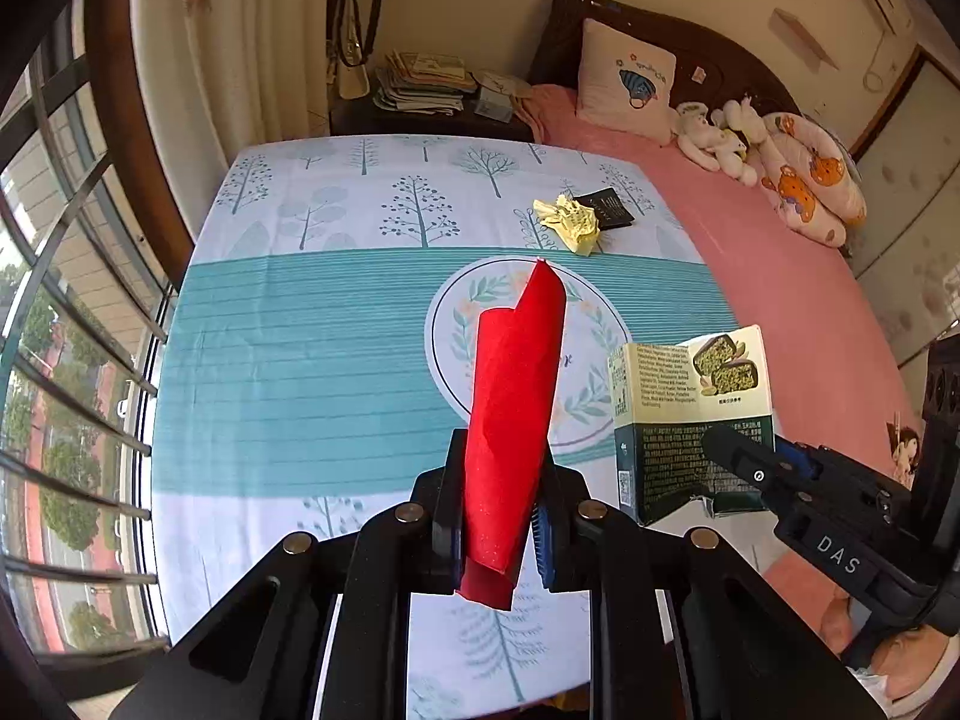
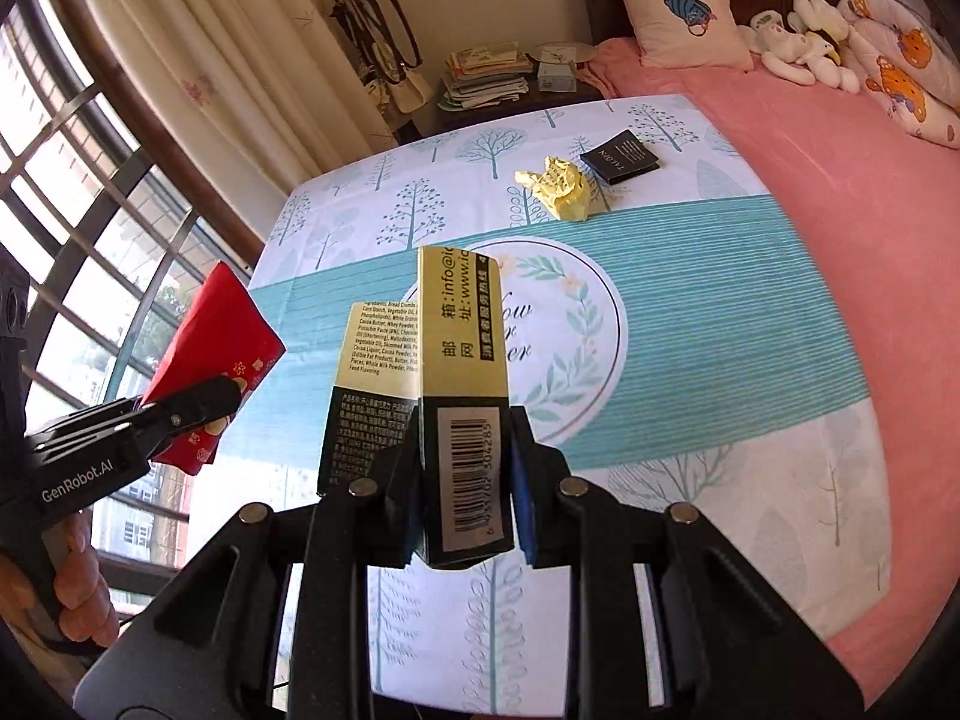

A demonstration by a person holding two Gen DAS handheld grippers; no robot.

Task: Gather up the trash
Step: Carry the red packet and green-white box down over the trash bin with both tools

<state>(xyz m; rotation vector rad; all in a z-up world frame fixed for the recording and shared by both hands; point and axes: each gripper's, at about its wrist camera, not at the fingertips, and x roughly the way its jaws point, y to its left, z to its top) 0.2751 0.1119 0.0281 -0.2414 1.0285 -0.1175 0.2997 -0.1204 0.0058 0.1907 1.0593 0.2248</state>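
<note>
My left gripper is shut on a red paper envelope and holds it up above the patterned cloth; it also shows in the right wrist view at the left. My right gripper is shut on a green and cream snack box, held upright; the box also shows in the left wrist view at the right. A crumpled yellow paper and a small black packet lie on the cloth at the far side.
The tree-patterned cloth covers a pink bed. A pillow and plush toys sit at the headboard. A nightstand with stacked papers stands behind. A barred window is at the left.
</note>
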